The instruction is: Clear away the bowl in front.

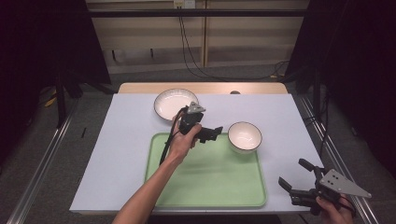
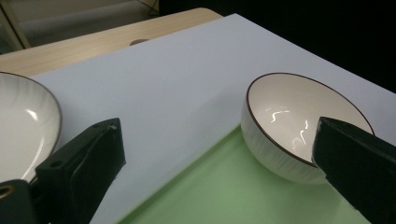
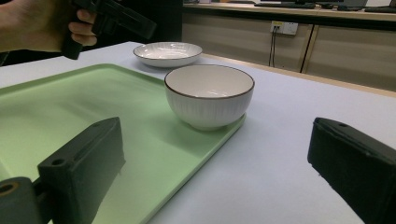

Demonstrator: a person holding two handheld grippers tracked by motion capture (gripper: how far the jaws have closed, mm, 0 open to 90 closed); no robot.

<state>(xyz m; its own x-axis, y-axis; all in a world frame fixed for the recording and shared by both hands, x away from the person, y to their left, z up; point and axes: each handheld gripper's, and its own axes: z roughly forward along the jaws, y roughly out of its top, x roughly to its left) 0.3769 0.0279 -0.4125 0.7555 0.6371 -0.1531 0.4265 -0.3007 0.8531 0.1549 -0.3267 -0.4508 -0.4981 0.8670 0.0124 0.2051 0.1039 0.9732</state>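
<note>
Left gripper [image 1: 211, 134] hovers over the far edge of the green tray [image 1: 205, 186], fingers [image 2: 84, 158] spread wide, holding nothing, aimed at the small bowl [image 1: 244, 136]. The bowl sits upright at roughly 3 o'clock from the left gripper, straddling the tray's far-right corner, base partly on the tray lip and partly on the desk [image 1: 126, 154]; the right gripper view shows it perched on that lip. A shallow plate [image 1: 176, 103] lies on the desk at about 11 o'clock from the gripper, just beyond the tray. Right gripper [image 1: 299, 179] rests low at the desk's near-right corner, 5 o'clock from the bowl, fingers [image 3: 79, 163] also wide open and empty. Likely step: grab the bowl with the left. To do it well: come at the near rim, one finger inside and one outside the wall, close firmly since glazed ceramic is slick. Lift straight up first; the bowl may tip off the lip if dragged sideways.
</note>
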